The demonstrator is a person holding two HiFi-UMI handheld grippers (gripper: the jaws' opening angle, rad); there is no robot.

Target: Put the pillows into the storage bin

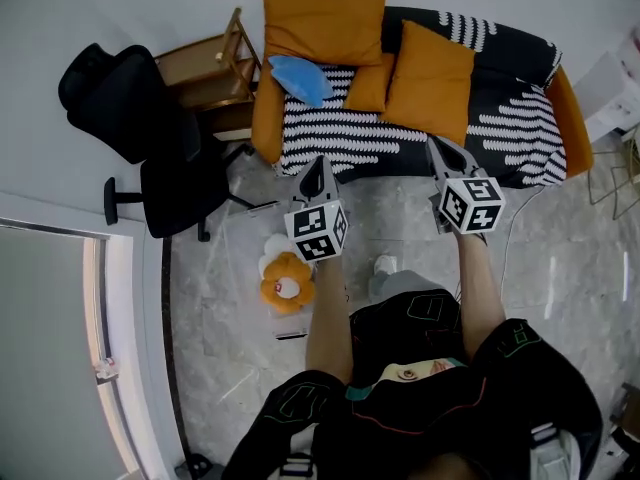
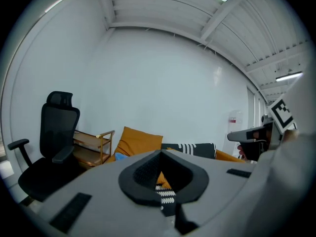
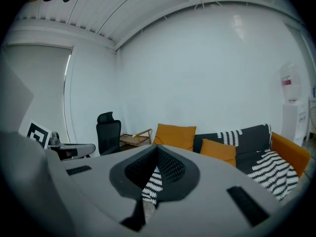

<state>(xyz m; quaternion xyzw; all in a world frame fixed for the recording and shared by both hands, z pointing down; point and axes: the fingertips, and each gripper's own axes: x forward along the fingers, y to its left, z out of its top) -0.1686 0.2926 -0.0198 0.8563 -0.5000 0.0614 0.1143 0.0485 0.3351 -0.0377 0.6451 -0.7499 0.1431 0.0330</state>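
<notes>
Ahead of both claws, a sofa with a black cover patterned in white and orange ends stands against the wall. To the left of the left claw sits a black office chair, well apart from it, with a wooden side trolley between the chair and the sofa. A large orange pillow leans at the sofa's back, straight beyond the left claw. A second orange pillow lies beyond the right claw, on the seat. A small orange pillow is wedged between those two, touching both. A blue pillow rests just beside the large one, at the sofa's left end. Both claws hover over the marble floor near the sofa's front edge, side by side. Each claw is pressed together with nothing between its pads. Behind the left claw, on the floor, lies an orange and white plush toy.
</notes>
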